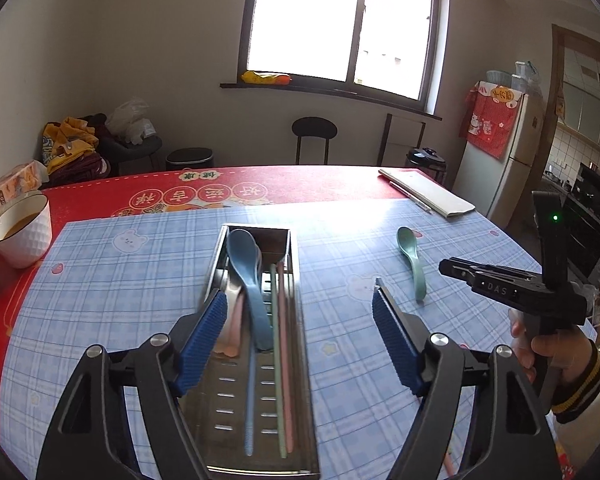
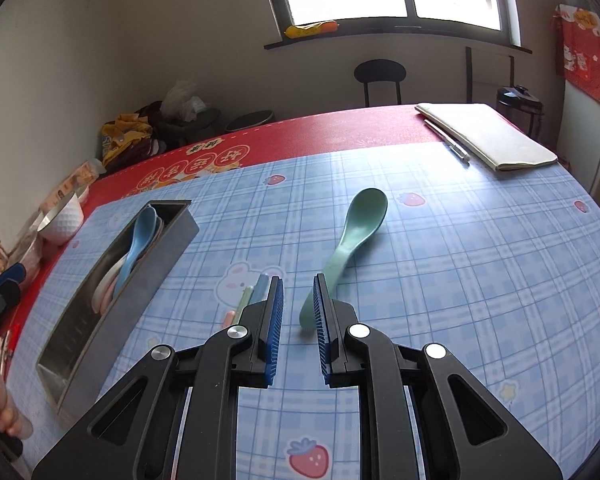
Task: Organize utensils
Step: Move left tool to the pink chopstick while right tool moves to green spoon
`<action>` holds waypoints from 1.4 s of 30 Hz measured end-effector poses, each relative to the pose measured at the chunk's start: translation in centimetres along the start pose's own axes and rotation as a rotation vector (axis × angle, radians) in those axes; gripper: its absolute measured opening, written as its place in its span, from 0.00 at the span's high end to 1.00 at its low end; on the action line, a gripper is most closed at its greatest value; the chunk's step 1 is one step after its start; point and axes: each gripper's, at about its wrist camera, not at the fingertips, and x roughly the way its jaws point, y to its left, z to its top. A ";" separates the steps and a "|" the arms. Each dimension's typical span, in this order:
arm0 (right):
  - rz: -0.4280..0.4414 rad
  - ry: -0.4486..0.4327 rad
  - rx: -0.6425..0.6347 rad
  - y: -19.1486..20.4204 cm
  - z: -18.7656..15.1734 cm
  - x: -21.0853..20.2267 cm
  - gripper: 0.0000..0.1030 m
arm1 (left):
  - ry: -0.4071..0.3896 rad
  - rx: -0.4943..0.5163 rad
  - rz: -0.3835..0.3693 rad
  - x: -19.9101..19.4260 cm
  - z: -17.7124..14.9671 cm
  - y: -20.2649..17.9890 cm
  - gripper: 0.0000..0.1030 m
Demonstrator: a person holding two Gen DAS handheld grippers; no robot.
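A steel utensil tray (image 1: 224,400) lies lengthwise on the blue plaid mat. It holds a blue spoon (image 1: 246,256), a pale pink spoon (image 1: 230,320) and long thin sticks. My left gripper (image 1: 298,300) hovers open over the tray's near half, gripping nothing. A green spoon (image 2: 360,220) lies loose on the mat to the right of the tray (image 2: 148,280). My right gripper (image 2: 298,288) hangs over the green spoon's handle end; its pads are a narrow gap apart and press on nothing. Pastel stick ends (image 2: 246,300) show beside its left finger.
A white bowl (image 1: 20,232) of brown liquid stands at the table's left edge. A notebook (image 2: 488,136) with a pen (image 2: 448,140) lies at the far right. A hand (image 1: 552,344) holds the right gripper (image 1: 444,268). Chairs and a fridge stand beyond the table.
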 end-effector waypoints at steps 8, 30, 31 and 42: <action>0.048 -0.014 0.009 -2.6 0.6 1.6 0.84 | 0.088 0.079 0.023 3.1 -1.6 -7.4 0.49; 0.155 -0.059 0.087 -4.4 0.1 0.4 0.84 | 0.309 0.045 0.038 10.1 -4.9 -9.2 0.79; 0.154 -0.060 0.084 -4.3 0.1 0.3 0.84 | 0.310 0.042 0.045 10.1 -4.9 -9.1 0.79; 0.154 -0.063 0.110 -4.9 0.0 0.3 0.84 | 0.303 0.079 0.047 9.4 -5.5 -9.4 0.80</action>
